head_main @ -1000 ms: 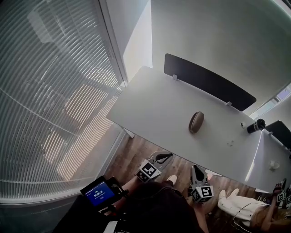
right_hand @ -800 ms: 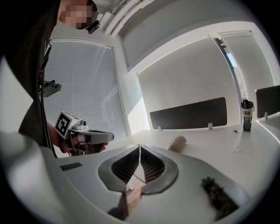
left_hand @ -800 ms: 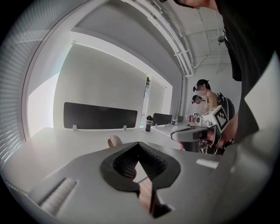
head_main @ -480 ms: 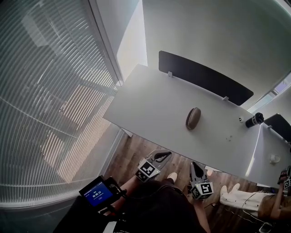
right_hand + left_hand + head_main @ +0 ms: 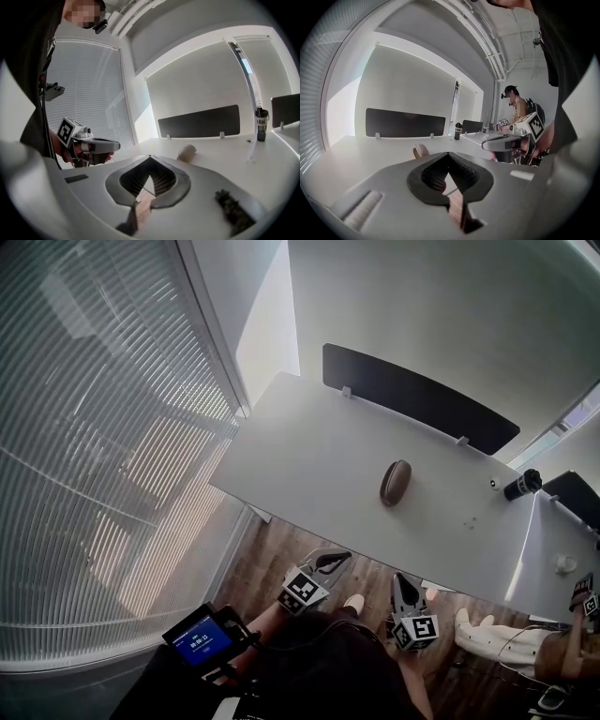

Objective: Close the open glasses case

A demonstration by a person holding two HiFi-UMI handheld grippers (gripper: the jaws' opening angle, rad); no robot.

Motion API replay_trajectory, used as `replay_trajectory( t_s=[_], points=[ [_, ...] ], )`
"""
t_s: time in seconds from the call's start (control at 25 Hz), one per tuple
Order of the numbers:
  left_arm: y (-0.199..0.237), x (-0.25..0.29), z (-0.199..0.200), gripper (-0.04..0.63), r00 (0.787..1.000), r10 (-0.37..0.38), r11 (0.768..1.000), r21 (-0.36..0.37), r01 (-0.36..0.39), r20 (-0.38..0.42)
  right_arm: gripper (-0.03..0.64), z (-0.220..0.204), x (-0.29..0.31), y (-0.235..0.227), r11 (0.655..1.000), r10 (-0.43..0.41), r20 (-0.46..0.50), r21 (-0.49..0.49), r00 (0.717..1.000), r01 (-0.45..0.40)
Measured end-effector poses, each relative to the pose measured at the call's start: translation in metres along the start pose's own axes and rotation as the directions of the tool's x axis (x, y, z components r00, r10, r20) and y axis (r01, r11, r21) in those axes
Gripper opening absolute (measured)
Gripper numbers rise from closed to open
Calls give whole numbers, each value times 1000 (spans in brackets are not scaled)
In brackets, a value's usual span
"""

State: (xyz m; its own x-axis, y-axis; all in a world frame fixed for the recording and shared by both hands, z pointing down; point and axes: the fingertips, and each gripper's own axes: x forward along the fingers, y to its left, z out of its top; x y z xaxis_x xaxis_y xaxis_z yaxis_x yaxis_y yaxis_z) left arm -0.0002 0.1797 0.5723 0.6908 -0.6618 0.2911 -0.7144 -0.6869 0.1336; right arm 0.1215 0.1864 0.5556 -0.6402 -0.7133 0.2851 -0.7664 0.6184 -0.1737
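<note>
A brown oval glasses case (image 5: pixel 395 482) lies alone in the middle of the white table (image 5: pixel 309 446); from here I cannot tell how its lid stands. It shows small and tan in the left gripper view (image 5: pixel 421 150) and in the right gripper view (image 5: pixel 187 152). Both grippers hang below the table's near edge, close to the person's body and well short of the case. The left gripper (image 5: pixel 343 558) has its jaws together, holding nothing. The right gripper (image 5: pixel 401 581) is closing its jaws, tips meeting, with nothing between them.
A black divider panel (image 5: pixel 417 409) stands along the table's far edge. A black bottle (image 5: pixel 521 486) sits at the right end. A device with a blue screen (image 5: pixel 201 638) is at the lower left. Window blinds (image 5: pixel 84 446) fill the left. Another person (image 5: pixel 553 657) sits at right.
The head view has drifted, so the table and case sit slightly further left and up in the picture. Both grippers hold the same place below the table edge.
</note>
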Motion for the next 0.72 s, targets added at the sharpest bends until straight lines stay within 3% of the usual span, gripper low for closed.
replay_trajectory(
  t_s=[0.24,0.72],
  points=[
    [10,-13,-7,8,1000,28,1000,3,-28,-5,6,-10,7,15,998,52,9,-18,999,-52],
    [8,8,-8,8,1000,24,1000,-3,-24,-3,6,-11,15,-4,999,31,-4,-18,1000,-31]
  ],
)
